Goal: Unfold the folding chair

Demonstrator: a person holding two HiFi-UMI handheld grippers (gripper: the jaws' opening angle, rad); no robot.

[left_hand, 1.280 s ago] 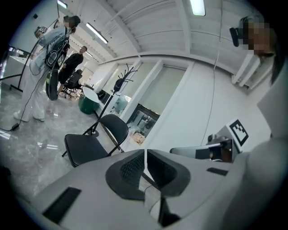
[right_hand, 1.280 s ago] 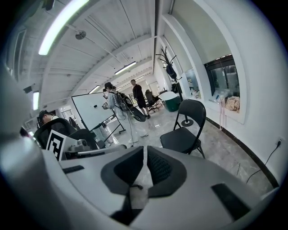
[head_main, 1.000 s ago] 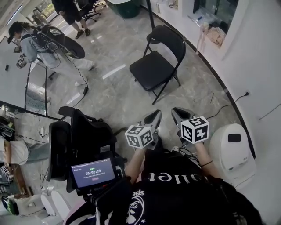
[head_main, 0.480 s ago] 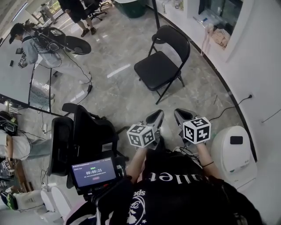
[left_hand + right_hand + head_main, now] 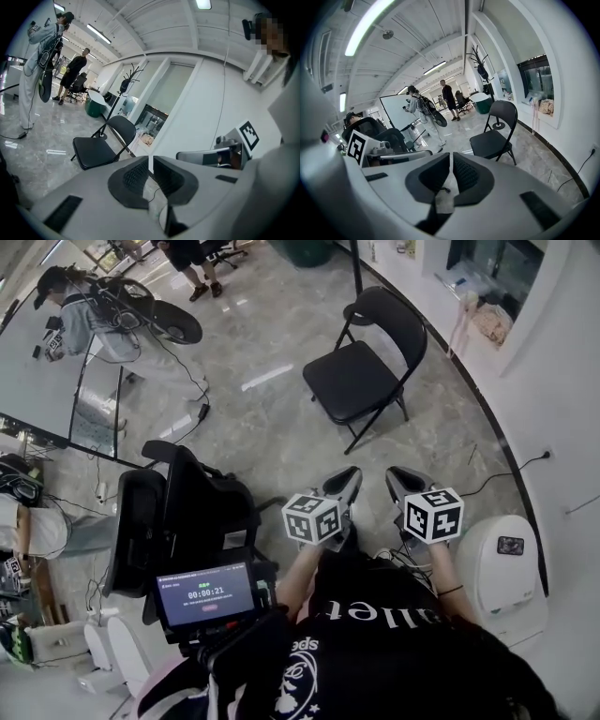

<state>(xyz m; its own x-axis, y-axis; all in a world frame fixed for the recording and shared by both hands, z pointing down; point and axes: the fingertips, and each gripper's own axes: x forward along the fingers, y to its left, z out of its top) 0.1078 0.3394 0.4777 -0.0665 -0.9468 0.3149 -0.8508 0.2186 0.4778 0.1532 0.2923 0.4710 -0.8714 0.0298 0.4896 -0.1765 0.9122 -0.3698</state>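
A black folding chair (image 5: 361,376) stands unfolded on the marble floor, seat down and backrest toward the wall. It also appears in the left gripper view as the chair (image 5: 96,150) and in the right gripper view as the chair (image 5: 492,140). My left gripper (image 5: 343,482) and right gripper (image 5: 407,482) are held side by side near my body, well short of the chair and pointing at it. The jaws of the left gripper (image 5: 151,161) are shut on nothing. The right gripper (image 5: 451,160) is also shut and holds nothing.
A black cart with an office chair (image 5: 187,517) and a timer screen (image 5: 206,594) stands at my left. A white appliance (image 5: 502,563) sits at my right by the curved wall. A cable (image 5: 487,479) lies on the floor. A person (image 5: 84,320) stands far left.
The head view has shifted, so chair and grippers sit lower and further right in the picture. Neither gripper has moved relative to the chair. The timer has ticked on.
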